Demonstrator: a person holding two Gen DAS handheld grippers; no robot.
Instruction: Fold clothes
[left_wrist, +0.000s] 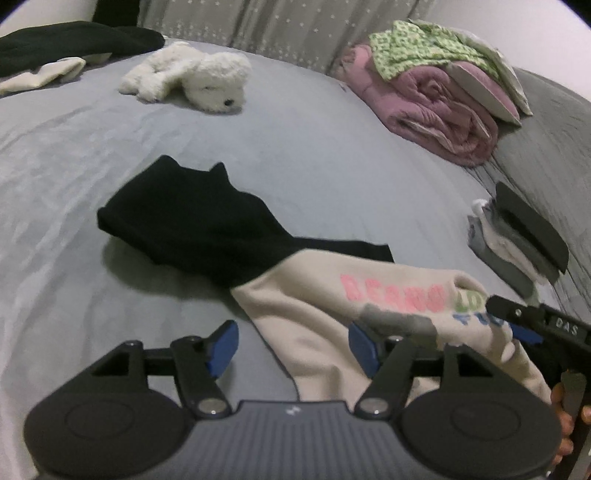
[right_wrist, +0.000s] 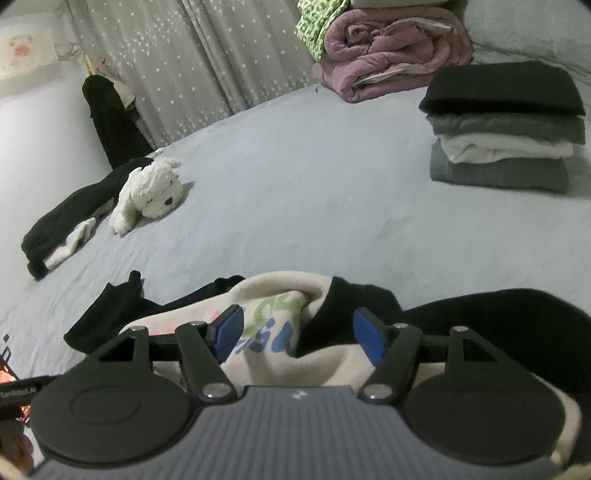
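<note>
Your left hand-held gripper (left_wrist: 293, 345) gapes wide over the cream-and-black sweatshirt (left_wrist: 317, 314), holding nothing; your right hand-held gripper (right_wrist: 298, 334) is equally wide, cloth between its fingers. The sweatshirt lies on the bed (left_wrist: 314, 140), long axis running far-left to near-right. Its pink lettering is blurred. A folded stack (right_wrist: 502, 133) and plush dog (left_wrist: 199, 79) sit apart.

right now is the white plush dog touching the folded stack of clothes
Apart. The right wrist view shows the white plush dog lying far left on the bed sheet, while the folded stack sits far right, bare sheet between them.
</note>
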